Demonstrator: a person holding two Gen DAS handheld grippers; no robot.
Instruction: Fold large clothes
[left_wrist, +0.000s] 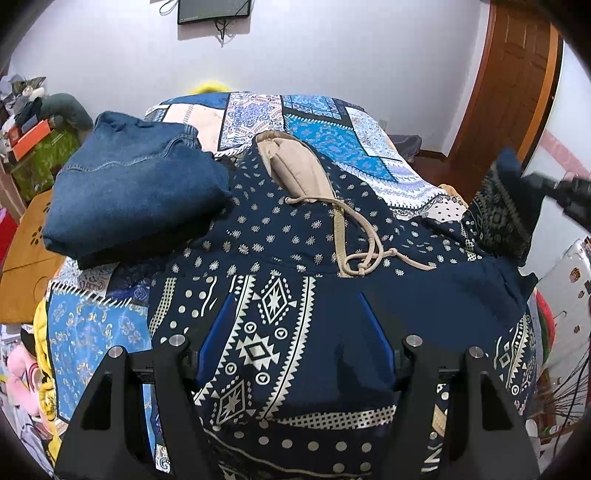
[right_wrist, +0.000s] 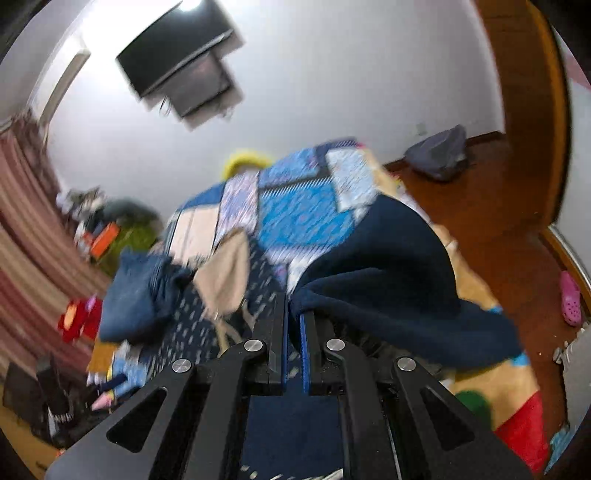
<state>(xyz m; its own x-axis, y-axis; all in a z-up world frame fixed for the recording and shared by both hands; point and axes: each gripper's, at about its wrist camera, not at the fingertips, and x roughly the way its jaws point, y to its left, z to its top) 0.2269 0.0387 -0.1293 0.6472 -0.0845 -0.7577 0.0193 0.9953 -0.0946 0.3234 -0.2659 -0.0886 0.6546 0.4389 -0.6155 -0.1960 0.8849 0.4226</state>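
A navy hooded sweatshirt with cream geometric print (left_wrist: 295, 236) lies spread on the patchwork-quilted bed (left_wrist: 332, 122). The right gripper (right_wrist: 293, 314), jaws pinching its sleeve, is lifted mid-fold; the left gripper (left_wrist: 295, 332) hovers with jaws spread. Next, I judge: lay the sleeve across the body.

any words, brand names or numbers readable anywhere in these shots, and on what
None can be read.
Wall screen: dark, no legible text.
Orange box: no print can be made out.
Navy patterned hoodie: geometric shapes only, no lettering.
Right wrist view: motion-blurred throughout.
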